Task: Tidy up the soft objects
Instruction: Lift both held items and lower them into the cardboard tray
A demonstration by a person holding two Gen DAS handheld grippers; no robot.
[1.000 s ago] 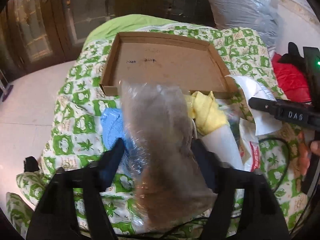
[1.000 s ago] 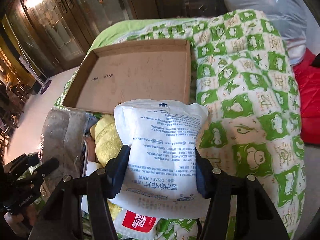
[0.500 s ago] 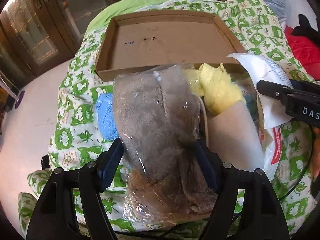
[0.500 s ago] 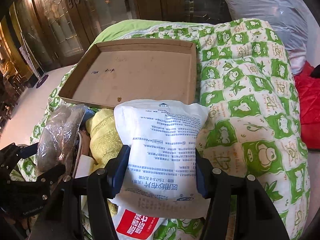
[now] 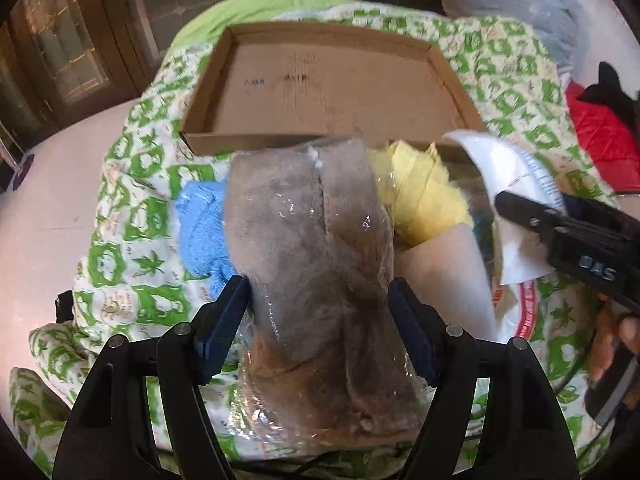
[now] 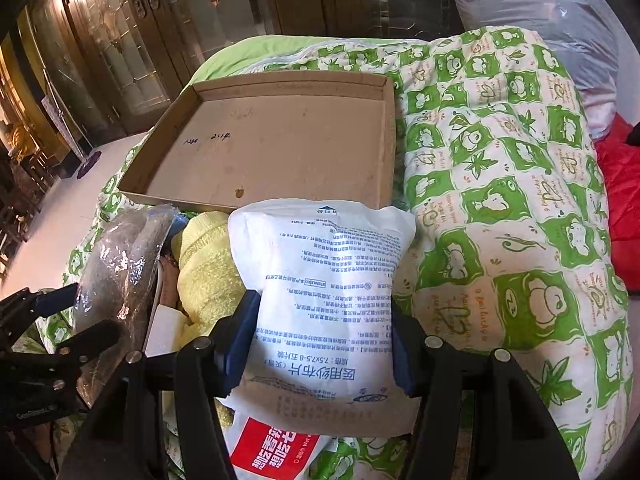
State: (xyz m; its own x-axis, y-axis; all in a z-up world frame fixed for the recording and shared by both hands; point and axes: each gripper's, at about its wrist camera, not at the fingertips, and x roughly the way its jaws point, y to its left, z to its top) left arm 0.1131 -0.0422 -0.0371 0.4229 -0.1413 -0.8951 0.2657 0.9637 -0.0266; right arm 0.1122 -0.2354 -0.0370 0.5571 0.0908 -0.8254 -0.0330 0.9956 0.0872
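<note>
My left gripper (image 5: 320,312) is shut on a grey-brown plush bundle (image 5: 312,248) wrapped in clear plastic, held above the green-patterned quilt (image 5: 132,232). My right gripper (image 6: 324,332) is shut on a white printed gauze pack (image 6: 328,296); that same pack (image 5: 516,176) and the right gripper (image 5: 576,240) show at the right of the left wrist view. A shallow cardboard tray (image 5: 328,80) with nothing in it lies just beyond both. Beneath lie a yellow cloth (image 5: 420,200), a blue cloth (image 5: 200,232) and a red-and-white wipes pack (image 6: 276,452).
The quilt (image 6: 500,200) slopes off to the right, with red fabric (image 6: 620,200) beyond it. A large plastic-wrapped grey bundle (image 6: 540,4) sits at the back right. Wooden doors (image 6: 120,40) and pale floor (image 5: 48,216) lie to the left.
The left gripper has tipped down with the plush bundle, so the tray sits higher and fuller in its view. The right gripper still holds the gauze pack, barely shifted.
</note>
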